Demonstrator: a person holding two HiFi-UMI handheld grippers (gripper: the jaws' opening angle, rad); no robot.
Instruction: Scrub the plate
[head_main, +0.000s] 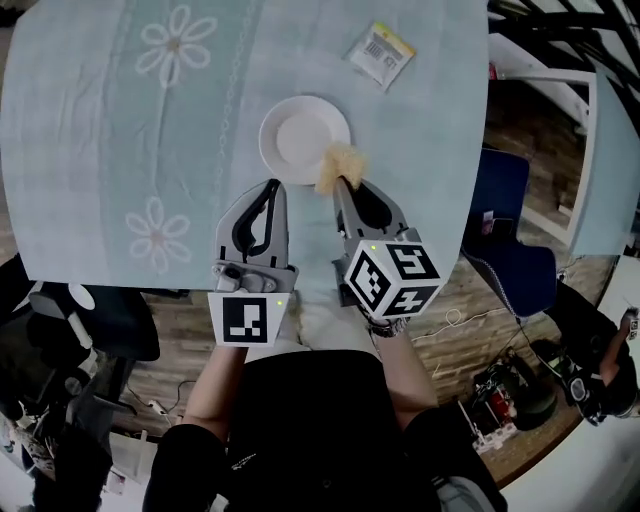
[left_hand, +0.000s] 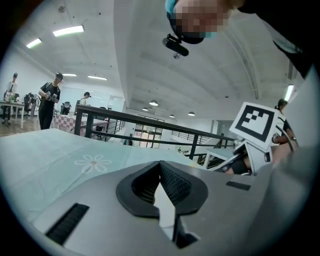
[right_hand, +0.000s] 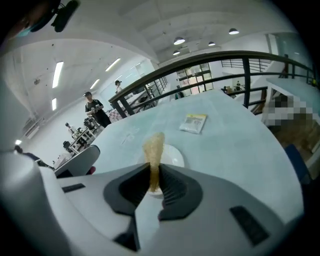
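Observation:
A small white plate (head_main: 300, 138) sits on the pale blue tablecloth, a little past the table's near edge. My right gripper (head_main: 345, 184) is shut on a yellow sponge (head_main: 340, 163), which stands up from the jaws and overlaps the plate's near right rim. In the right gripper view the sponge (right_hand: 154, 149) rises thin and upright from the jaws of the right gripper (right_hand: 154, 172), with the plate (right_hand: 173, 156) just behind it. My left gripper (head_main: 272, 186) hovers just short of the plate's near left rim. Its jaws meet at the tip of the left gripper (left_hand: 160, 166) and hold nothing.
A small flat packet (head_main: 381, 52) lies on the table (head_main: 100, 150) beyond the plate, to the right. A blue chair (head_main: 510, 225) stands off the table's right edge. A dark railing (right_hand: 200, 62) and standing people (left_hand: 50, 97) are far behind.

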